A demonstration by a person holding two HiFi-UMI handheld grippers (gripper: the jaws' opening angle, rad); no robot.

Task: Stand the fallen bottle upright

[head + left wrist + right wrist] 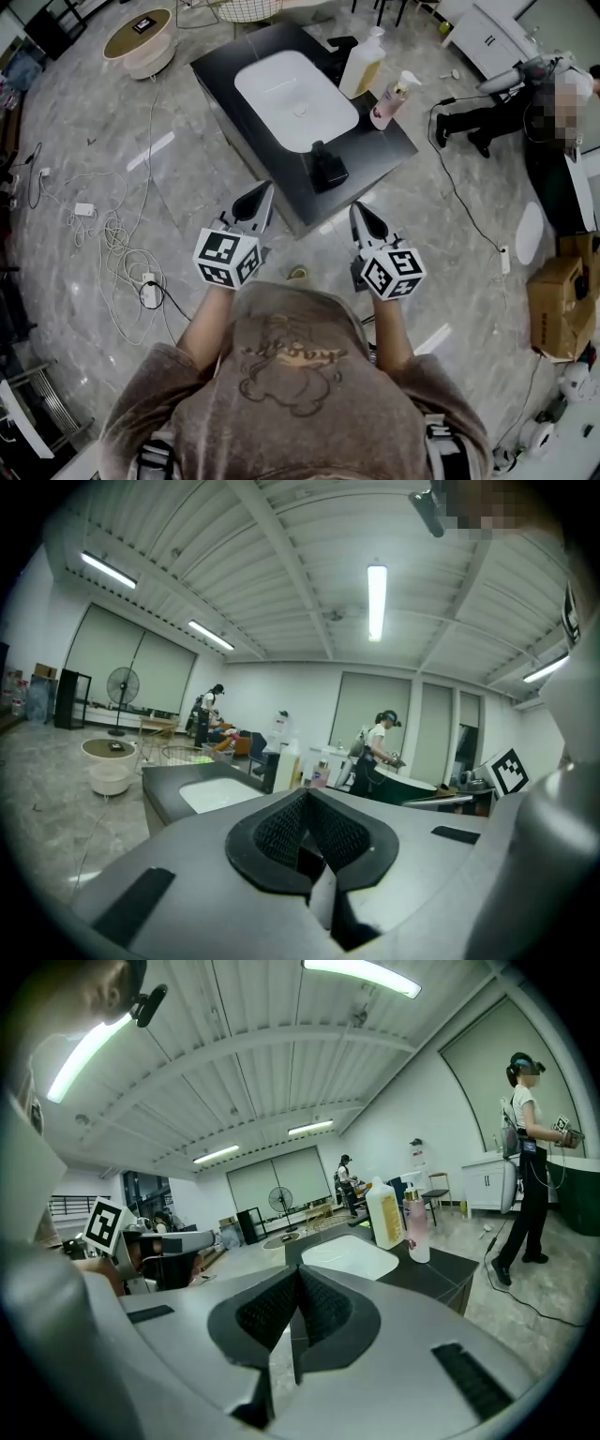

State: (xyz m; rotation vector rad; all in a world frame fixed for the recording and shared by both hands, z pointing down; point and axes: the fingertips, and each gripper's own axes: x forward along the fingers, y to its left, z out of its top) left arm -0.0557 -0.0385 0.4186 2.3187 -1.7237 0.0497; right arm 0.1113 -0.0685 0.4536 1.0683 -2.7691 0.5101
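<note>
Near the counter [232, 77], left hand-held gripper [265, 192], right hand-held gripper [358, 210], both closed

2 btls [362, 64] [389, 101], 1 sink [295, 98], 1 cardbd box [561, 305].

Side by side, left gripper [264, 190] and right gripper [360, 210], jaws together

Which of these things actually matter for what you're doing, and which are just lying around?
For the job: black counter with white basin; black bottle-shaped object by its front edge, apparently the fallen one; left gripper; right gripper.

Just lying about: tall cream plastic pump bottle; pink pump bottle; white cables on the floor; brown cardboard box.
</note>
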